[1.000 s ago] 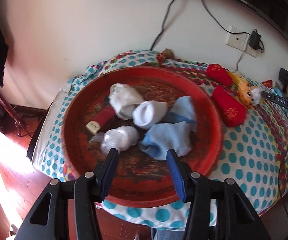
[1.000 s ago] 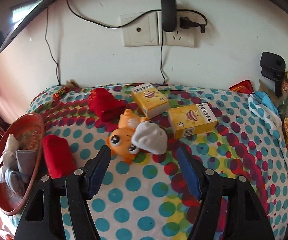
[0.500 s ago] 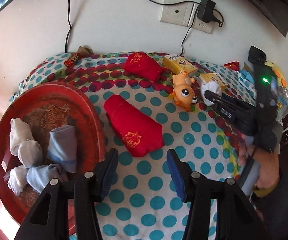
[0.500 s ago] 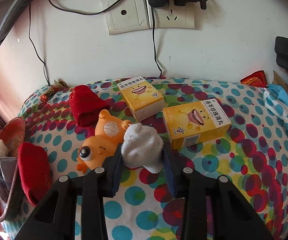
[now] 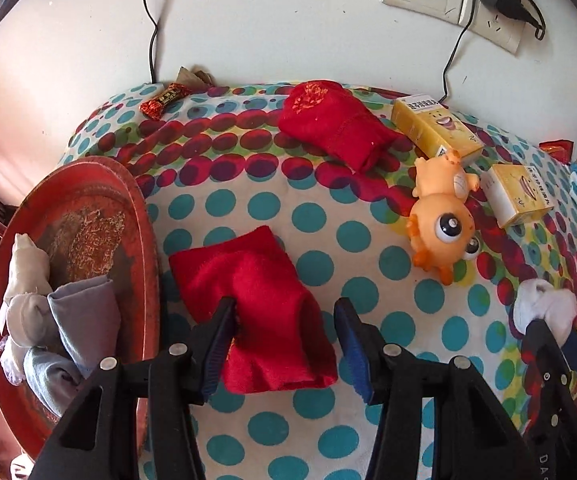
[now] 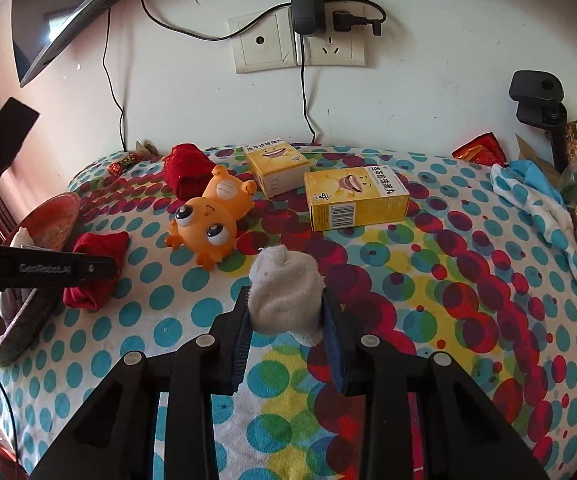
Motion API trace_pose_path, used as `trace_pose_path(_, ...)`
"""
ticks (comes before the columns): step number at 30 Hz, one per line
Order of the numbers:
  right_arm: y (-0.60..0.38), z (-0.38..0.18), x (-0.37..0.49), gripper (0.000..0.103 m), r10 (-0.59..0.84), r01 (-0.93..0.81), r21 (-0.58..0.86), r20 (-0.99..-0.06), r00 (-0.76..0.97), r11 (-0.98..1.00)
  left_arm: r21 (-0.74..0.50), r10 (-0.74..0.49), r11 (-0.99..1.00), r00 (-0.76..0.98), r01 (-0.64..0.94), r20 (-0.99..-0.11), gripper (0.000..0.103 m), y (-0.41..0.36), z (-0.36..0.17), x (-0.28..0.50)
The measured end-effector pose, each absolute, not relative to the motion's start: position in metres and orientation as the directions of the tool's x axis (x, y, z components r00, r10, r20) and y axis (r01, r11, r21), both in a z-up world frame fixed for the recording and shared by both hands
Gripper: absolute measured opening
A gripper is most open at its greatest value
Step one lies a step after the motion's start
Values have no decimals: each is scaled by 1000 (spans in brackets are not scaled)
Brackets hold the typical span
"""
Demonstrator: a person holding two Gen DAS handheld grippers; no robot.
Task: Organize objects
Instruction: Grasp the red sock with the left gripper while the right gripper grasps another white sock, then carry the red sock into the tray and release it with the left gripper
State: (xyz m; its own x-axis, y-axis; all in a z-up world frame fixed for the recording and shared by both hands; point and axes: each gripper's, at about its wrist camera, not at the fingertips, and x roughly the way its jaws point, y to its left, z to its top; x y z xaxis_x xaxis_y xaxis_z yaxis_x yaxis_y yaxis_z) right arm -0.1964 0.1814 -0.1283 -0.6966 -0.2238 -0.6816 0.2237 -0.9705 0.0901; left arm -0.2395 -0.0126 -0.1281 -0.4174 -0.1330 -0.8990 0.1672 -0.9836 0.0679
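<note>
My left gripper [image 5: 284, 328] is open, its jaws on either side of a red sock roll [image 5: 256, 308] lying on the dotted cloth beside a round red tray [image 5: 144, 240]. The tray holds several white and blue sock rolls [image 5: 60, 320]. My right gripper [image 6: 286, 320] is shut on a white sock roll [image 6: 286, 294] and holds it above the cloth; the sock also shows at the right of the left wrist view [image 5: 544, 312]. A second red sock roll [image 5: 332, 128] lies near the wall.
An orange toy [image 6: 212, 220] lies on its back mid-table. Two yellow boxes [image 6: 354, 200] sit behind it. A candy wrapper [image 5: 164, 100] lies at the back left. Wall sockets with a charger [image 6: 306, 8] and cables hang above. Clutter and a blue-white cloth [image 6: 536, 196] fill the right edge.
My left gripper has swung from over the tray to around the near red sock roll. My right gripper has closed on the white sock and lifted it back from the orange toy.
</note>
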Motion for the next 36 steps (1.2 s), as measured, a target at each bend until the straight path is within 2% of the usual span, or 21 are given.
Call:
trace_pose_path(5,178,-130,-202,30,-245,225,120,-680,-691,-967,96,-139,-989,-467,114,-873,51,-8,-133,-241)
trace_pose_path(7,177,-131,-203,30,-248,227,123,-680,-689,-966,110,-146,-988,-476,104,-867,37,-8,-133,-241)
trace_pose_path(9,176,-131,-204,30,-249,221,129,-679,-690,-967,86,-114,-993,-478,81,-871,32,-11,-130,-238)
trace_pose_path(13,173,-131,-205,30,-236,219,114,-687,-687,-969,21,-34,-999,-495,33,-868,30,-19,-118,-226)
trace_pose_path(20,164,-133,-204,30,-194,220,53,-700,-687,-974,-16,51,-997,-517,-73,-854,30,-14,-101,-204)
trace_pose_path(27,162,-133,-205,30,-183,219,40,-705,-685,-975,87,1,-988,-559,-130,-829,30,-3,-84,-181)
trace_pose_path(36,159,-136,-207,31,-168,219,22,-717,-677,-975,103,-22,-989,-591,-103,-806,30,-13,-64,-163)
